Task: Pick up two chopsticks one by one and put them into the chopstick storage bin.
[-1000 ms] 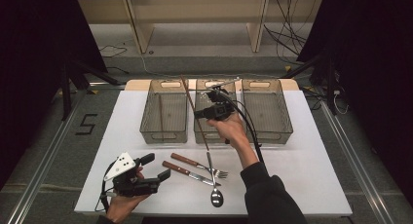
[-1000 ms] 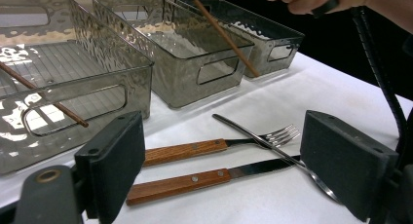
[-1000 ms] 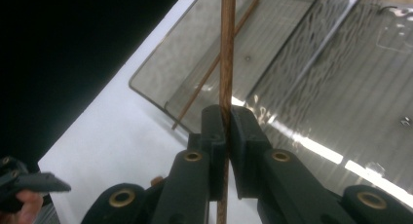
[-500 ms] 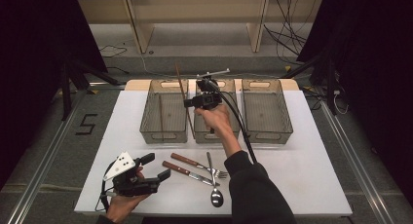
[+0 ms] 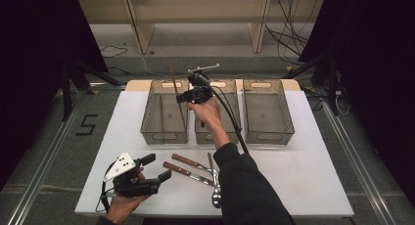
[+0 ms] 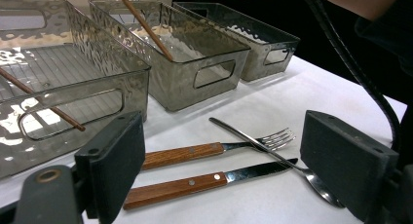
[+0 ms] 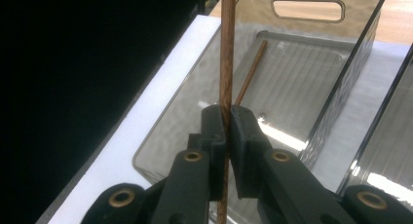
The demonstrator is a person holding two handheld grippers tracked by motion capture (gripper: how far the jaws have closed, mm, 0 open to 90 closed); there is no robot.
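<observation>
Near edge of the white counter (image 5: 313, 186): left tongs (image 5: 155, 169) rest low in the person's left hand (image 5: 122, 205), jaws released and standing wide apart with nothing between them, pointing right toward the cutlery; a grey three-cornered plate with small dark dots sits on top. Just beyond them lie a wooden-handled fork (image 6: 214, 148) and a wooden-handled knife (image 6: 204, 180), side by side, and a steel spoon (image 6: 272, 158) that crosses over both. On the floor left of the counter a dark marking reads "5" (image 5: 88, 124); no other writing can be read. Mid-counter, three clear ribbed bins stand in a row, each with a slot handle at the end. The right arm, in a dark sleeve, reaches forward over the cutlery, hand (image 5: 208, 112) raised above the middle bin (image 5: 230, 129), with a black cable trailing back along the forearm. The right tongs (image 5: 180, 98) are clenched on a chopstick (image 5: 176, 90): a thin, round, reddish-brown wooden stick, held near its middle, nearly upright and slightly tilted, its lower end down inside the left bin (image 5: 149, 117) and its upper end standing above the rim. In the right gripper view the pads press on the stick from both sides. A second chopstick (image 5: 162, 115) of the same look lies flat on the floor of that bin. The right bin (image 5: 288, 117) stands just beside the middle one. Beyond the counter, wooden shelf legs and loose cables on the floor.
</observation>
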